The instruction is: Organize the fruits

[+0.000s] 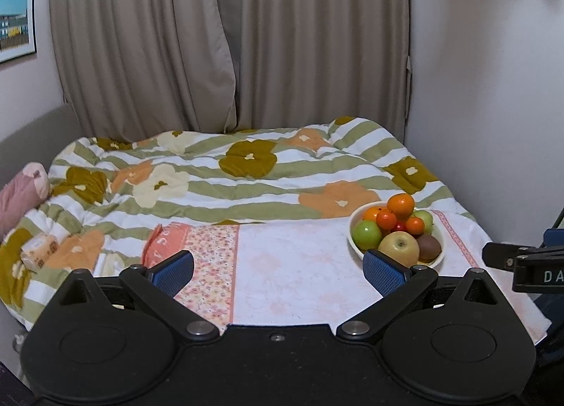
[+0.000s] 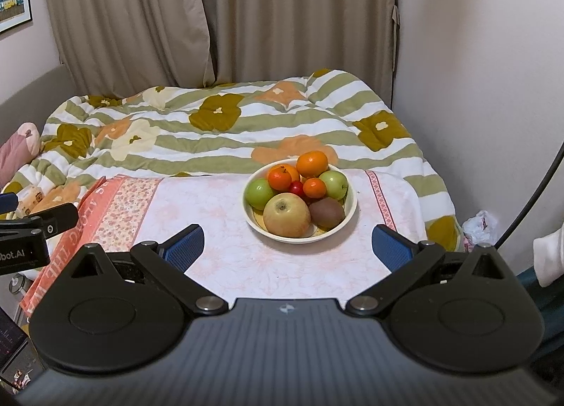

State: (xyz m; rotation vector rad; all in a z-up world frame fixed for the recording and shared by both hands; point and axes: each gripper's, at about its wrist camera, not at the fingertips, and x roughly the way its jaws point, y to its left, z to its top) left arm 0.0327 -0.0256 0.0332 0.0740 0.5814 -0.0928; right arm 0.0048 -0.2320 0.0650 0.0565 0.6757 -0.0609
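Note:
A cream bowl stands on a pale pink cloth on the bed. It holds a yellow apple, two green apples, several oranges, a small red fruit and a brown kiwi. My right gripper is open and empty, just short of the bowl. My left gripper is open and empty, with the bowl ahead to its right, by its right finger.
A flowered striped quilt covers the bed behind the cloth. An orange towel lies at the cloth's left end. A tissue pack and a pink pillow lie far left. Walls close in on the right; curtains hang behind.

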